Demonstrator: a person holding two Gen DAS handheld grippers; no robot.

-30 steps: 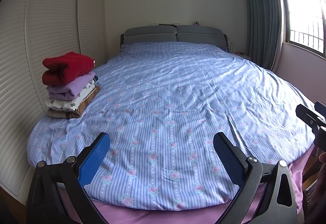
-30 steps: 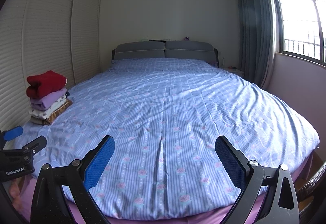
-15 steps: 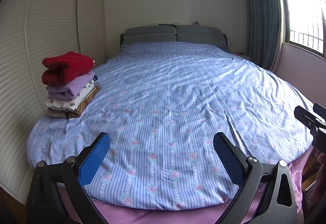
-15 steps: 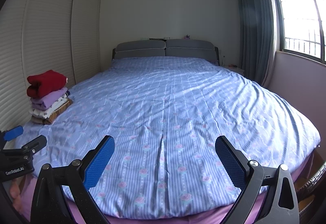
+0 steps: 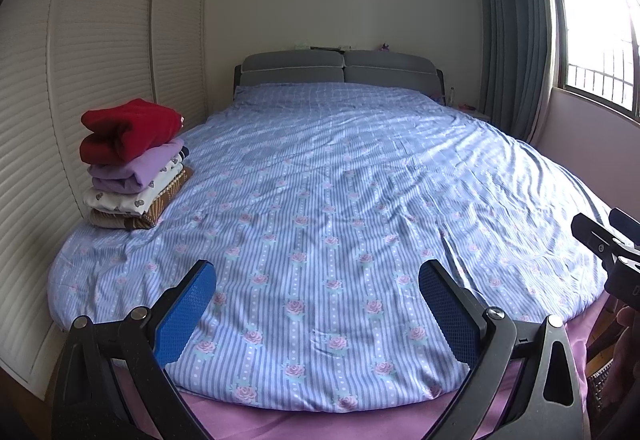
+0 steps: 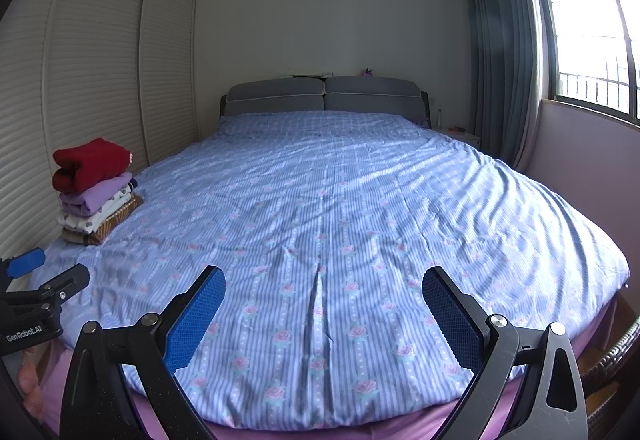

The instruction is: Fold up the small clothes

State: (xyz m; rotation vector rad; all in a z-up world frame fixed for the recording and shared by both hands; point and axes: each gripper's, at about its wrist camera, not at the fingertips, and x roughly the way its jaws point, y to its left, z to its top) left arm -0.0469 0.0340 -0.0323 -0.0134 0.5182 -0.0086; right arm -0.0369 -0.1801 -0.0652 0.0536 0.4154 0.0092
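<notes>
The folded clothes stack (image 5: 134, 163) sits at the foot-left corner of the bed, hard by the louvred wardrobe (image 5: 80, 59): a red sweater (image 5: 130, 127) on top, a lilac garment (image 5: 134, 169) under it, then a white printed piece (image 5: 128, 195) and a brown striped one (image 5: 140, 215) at the bottom. From the left gripper (image 5: 318, 314) the pile lies at about ten o'clock, its long side running away toward the headboard (image 5: 338, 69); from the right gripper (image 6: 324, 318) it lies at about nine o'clock and well apart. So the left hand is plainly the nearer one. Both grippers hang over the foot of the striped rose duvet (image 5: 340, 199) with their blue pads spread wide, holding nothing. I see no loose garment anywhere on the bed, so the folding looks finished, or the next piece lies out of sight.
</notes>
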